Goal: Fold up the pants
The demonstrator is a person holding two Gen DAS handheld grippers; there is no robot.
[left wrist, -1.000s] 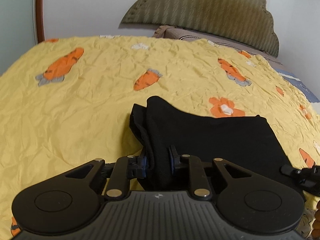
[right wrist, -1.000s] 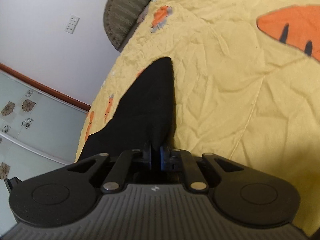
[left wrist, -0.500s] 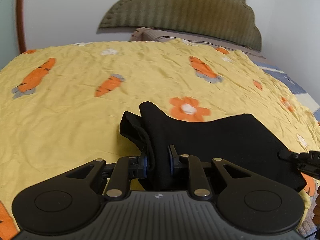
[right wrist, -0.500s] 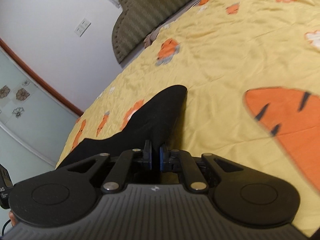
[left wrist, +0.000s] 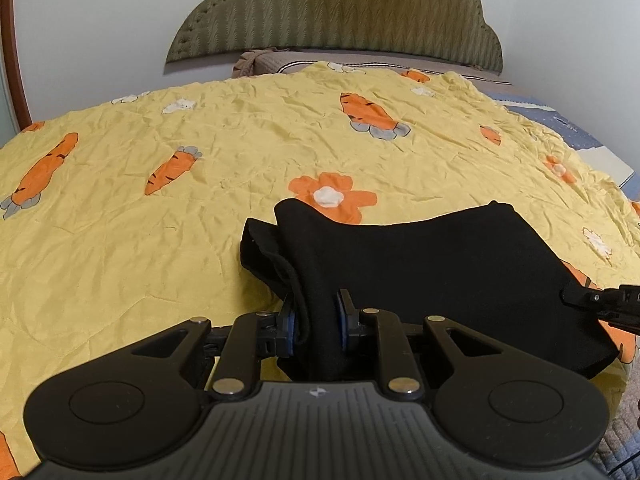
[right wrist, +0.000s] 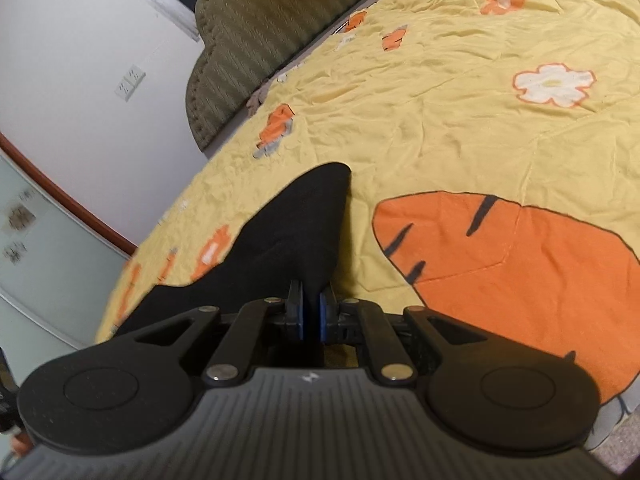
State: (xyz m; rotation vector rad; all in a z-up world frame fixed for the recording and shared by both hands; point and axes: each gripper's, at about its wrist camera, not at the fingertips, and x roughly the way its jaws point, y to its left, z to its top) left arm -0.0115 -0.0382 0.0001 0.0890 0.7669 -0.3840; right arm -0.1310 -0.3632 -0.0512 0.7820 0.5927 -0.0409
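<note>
A wide bed fills the room here, spread with a crumpled yellow quilt [left wrist: 200,240] printed with orange carrots and flowers; one big carrot print [right wrist: 520,260] lies right beside the right gripper. At the head of the bed stands an olive-green padded headboard [left wrist: 340,8] with a scalloped top, flat against a plain white wall [left wrist: 100,20]. A brown-grey pillow or blanket edge [left wrist: 272,58] peeks out just under the headboard, and a blue-grey sheet [left wrist: 560,120] shows past the quilt's far right corner. From the right wrist view, a double wall socket [right wrist: 130,82] sits on the white wall, and a curved reddish-brown wooden trim [right wrist: 60,196] runs below it beside a pale panel with small flower motifs.

No baskets or boxes anywhere, only the bedding.

Now the black pants [left wrist: 440,264]: they lie bunched and partly folded on the near part of the quilt, one end raised toward each gripper. The left gripper [left wrist: 316,328] has its fingers clamped on a thick gather of the black cloth, blue pads pressing both sides. The right gripper [right wrist: 311,316] has its fingers nearly together, pinching a thin edge of the same pants; its tip also shows at the right edge of the left wrist view. The fabric stretches between the two.
</note>
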